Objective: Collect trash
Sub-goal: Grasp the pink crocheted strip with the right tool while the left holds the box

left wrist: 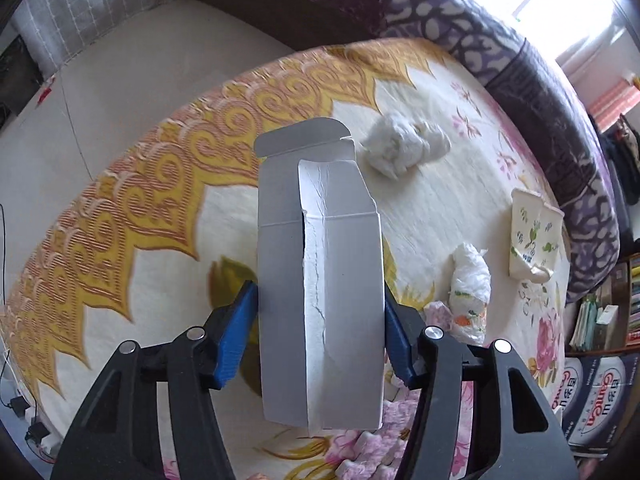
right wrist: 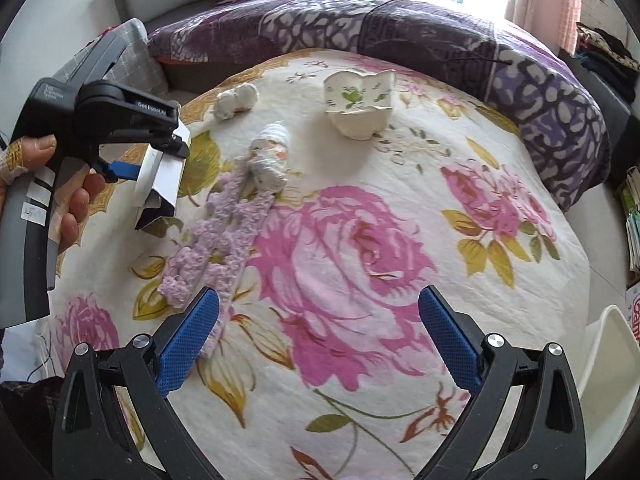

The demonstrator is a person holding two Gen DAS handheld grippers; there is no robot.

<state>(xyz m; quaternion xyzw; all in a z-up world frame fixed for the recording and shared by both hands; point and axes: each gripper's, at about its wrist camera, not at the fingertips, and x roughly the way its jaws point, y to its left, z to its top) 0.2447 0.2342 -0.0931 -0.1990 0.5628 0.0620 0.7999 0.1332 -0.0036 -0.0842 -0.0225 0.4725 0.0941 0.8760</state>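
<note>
My left gripper (left wrist: 320,320) is shut on a flattened white cardboard box (left wrist: 320,272) with an open flap, held above the bed. It also shows in the right wrist view (right wrist: 160,172). On the floral blanket (right wrist: 360,240) lie a crumpled white tissue (left wrist: 404,148), also seen in the right wrist view (right wrist: 236,100), a wrapped wad with printed paper (left wrist: 470,284) (right wrist: 270,156), and a crushed floral paper cup (left wrist: 534,236) (right wrist: 360,104). My right gripper (right wrist: 320,340) is open and empty, low over the pink rose print.
A lilac crocheted strip (right wrist: 216,240) lies on the blanket beside the wrapped wad. A purple patterned quilt (right wrist: 400,28) runs along the far edge of the bed. Bookshelves and a printed carton (left wrist: 596,396) stand at the right. A white chair (right wrist: 608,380) is at lower right.
</note>
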